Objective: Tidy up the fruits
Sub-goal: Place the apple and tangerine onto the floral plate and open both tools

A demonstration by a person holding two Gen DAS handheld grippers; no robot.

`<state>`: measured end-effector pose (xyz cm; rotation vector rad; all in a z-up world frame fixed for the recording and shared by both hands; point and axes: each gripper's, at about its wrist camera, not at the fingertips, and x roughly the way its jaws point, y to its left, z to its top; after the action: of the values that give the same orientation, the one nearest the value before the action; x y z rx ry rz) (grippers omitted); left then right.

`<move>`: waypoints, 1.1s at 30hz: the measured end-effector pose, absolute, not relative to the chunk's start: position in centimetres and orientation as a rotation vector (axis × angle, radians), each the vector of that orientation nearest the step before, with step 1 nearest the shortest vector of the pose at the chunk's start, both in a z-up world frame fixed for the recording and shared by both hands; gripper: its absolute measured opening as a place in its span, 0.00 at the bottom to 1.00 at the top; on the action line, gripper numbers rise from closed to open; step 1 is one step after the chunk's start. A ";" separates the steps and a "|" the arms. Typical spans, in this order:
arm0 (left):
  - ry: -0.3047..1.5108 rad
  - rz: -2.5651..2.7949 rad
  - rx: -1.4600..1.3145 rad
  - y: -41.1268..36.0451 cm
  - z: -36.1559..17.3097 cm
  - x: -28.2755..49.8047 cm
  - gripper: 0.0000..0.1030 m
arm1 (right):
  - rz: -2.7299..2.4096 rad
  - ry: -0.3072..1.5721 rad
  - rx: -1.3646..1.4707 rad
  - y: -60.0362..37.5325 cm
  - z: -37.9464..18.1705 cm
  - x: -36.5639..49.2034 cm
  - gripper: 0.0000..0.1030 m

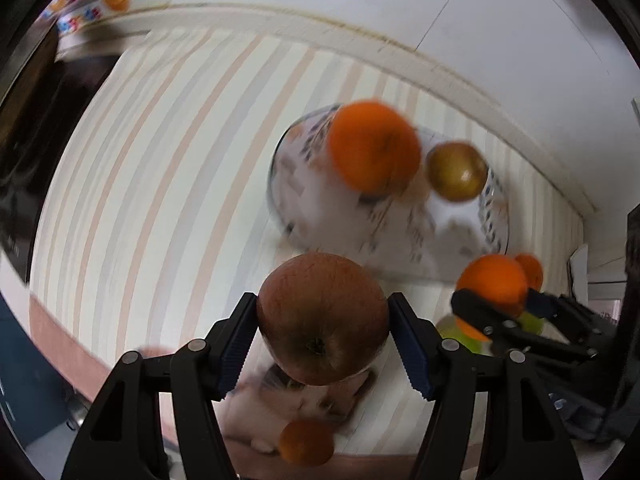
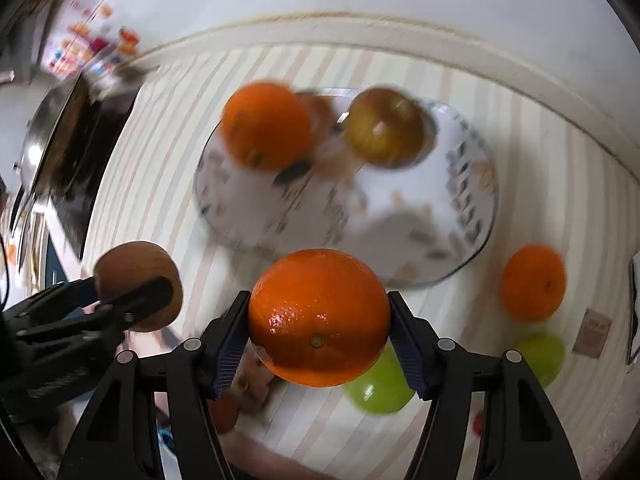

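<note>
My left gripper (image 1: 322, 300) is shut on a reddish-brown apple (image 1: 322, 332), held above the striped tablecloth. My right gripper (image 2: 318, 298) is shut on a large orange (image 2: 318, 320), its pads pressing both sides. Each gripper shows in the other's view: the right one (image 1: 502, 300) with its orange (image 1: 492, 278), the left one (image 2: 120, 292) with its apple (image 2: 136, 272). Beyond them lies a patterned white plate (image 2: 472, 200) carrying an orange (image 2: 266, 126) and a yellow-red apple (image 2: 384, 126). Everything below is motion-blurred.
On the cloth a loose orange (image 2: 534, 282) and two green apples (image 2: 378, 390) (image 2: 540, 356) lie right of the plate's near side. Another orange (image 1: 306, 442) sits at the table's near edge. A pale wall rim (image 1: 400, 48) borders the far side; dark furniture stands at left.
</note>
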<state>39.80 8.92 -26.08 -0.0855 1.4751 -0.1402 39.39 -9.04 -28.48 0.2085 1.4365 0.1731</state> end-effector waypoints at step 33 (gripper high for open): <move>1.505 -0.106 -0.037 8.0 -28.0 46.1 0.63 | 0.111 1.518 0.201 -9.8 -33.3 44.1 0.89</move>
<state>46.08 8.01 -27.97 -0.0365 1.5045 -0.1061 44.07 -9.81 -33.28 0.2013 1.5182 0.1109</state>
